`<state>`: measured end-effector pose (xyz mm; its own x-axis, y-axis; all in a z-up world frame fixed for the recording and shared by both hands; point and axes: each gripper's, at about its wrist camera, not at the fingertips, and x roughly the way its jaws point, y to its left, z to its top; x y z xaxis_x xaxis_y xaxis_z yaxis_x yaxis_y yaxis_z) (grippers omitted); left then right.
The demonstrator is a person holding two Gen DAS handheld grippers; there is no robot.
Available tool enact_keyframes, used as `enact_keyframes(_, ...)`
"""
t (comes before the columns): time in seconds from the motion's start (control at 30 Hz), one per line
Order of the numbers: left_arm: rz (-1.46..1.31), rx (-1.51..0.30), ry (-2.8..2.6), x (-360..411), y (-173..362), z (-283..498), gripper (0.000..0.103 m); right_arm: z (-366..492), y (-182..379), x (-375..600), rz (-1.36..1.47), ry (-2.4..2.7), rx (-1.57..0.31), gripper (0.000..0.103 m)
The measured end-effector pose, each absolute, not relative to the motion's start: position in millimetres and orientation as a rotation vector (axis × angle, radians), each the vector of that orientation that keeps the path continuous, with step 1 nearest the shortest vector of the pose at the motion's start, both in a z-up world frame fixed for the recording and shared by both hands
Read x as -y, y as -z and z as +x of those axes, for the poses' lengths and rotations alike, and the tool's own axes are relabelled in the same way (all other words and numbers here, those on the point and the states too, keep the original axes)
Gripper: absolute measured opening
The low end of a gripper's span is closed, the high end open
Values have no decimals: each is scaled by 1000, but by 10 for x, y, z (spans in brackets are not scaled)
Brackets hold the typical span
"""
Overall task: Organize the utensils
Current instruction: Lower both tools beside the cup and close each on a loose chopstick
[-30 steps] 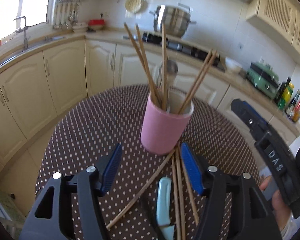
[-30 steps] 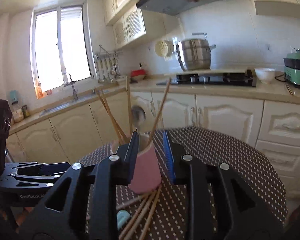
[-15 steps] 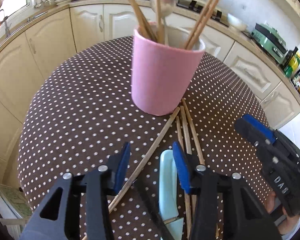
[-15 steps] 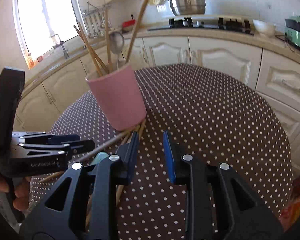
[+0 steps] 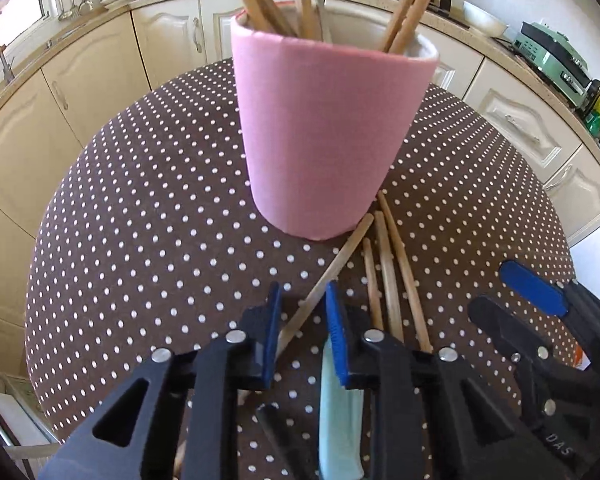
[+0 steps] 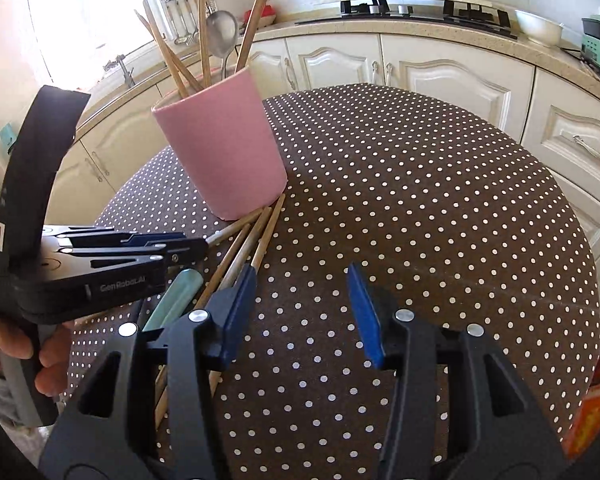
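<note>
The loose chopstick [image 5: 328, 276] lies slantwise on the dotted table [image 5: 148, 216], its far tip touching the foot of the pink cup [image 5: 324, 132], its near part running between the blue pads of the left tongs [image 5: 300, 320]. Those tongs are narrowed around it but not visibly pinching; a gap shows on each side. Three more chopsticks [image 5: 388, 272] lie just beside it, and a pale teal handle [image 5: 340, 408] sits under the right pad.

The risk, as I judge it: closing at this slant could roll the stick out sideways, or the right pad could catch the teal handle or a neighbouring stick and drag it along. Lifting with the tip against the cup could nudge the cup, which already holds upright chopsticks and a spoon [image 6: 222, 30].

The right tongs [image 6: 302, 312] stand wide open over bare cloth.

Half a second earlier the left tongs were wider and farther back; the right tongs were nearly closed.
</note>
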<state>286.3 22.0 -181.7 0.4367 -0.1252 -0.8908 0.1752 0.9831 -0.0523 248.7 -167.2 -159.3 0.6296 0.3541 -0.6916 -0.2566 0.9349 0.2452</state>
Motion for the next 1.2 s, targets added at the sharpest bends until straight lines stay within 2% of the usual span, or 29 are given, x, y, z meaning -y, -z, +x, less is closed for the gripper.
enact_keyframes(0.13,96,-1076,195,-79,1804,2957,13,2578,1641,1630,124,-361,-858,47)
enact_keyframes(0.2,92,-1051,204,-34,1757,2922,0,2662,1670,1616,124,-366,-886,47)
enact_keyframes(0.4,94,-994,198,-146,1630,2728,0,2791,1708,1514,97,-363,-937,47)
enact_keyframes(0.7,125,-1006,199,-221,1644,2710,2,3012,1714,1173,-1,-367,-994,47)
enact_keyframes(0.73,124,-1014,205,-222,1660,2721,3,3039,1716,1131,-22,-364,-1001,47)
enact_keyframes(0.8,125,-1024,206,-228,1703,2750,16,3077,1724,1070,-55,-363,-1006,47)
enact_keyframes(0.83,139,-1017,192,-221,1714,2762,29,3100,1731,1037,-75,-361,-1011,47)
enact_keyframes(0.87,147,-1010,187,-224,1731,2740,33,3113,1740,1005,-96,-358,-1012,47)
enact_keyframes(0.97,149,-1015,196,-207,1751,2761,33,3142,1761,900,-168,-353,-1012,46)
enact_keyframes(1.1,168,-1031,196,-149,1795,2853,33,3225,1757,919,-186,-365,-1034,32)
enact_keyframes(1.2,167,-1051,202,-117,1847,2949,33,3291,1740,999,-167,-392,-1069,28)
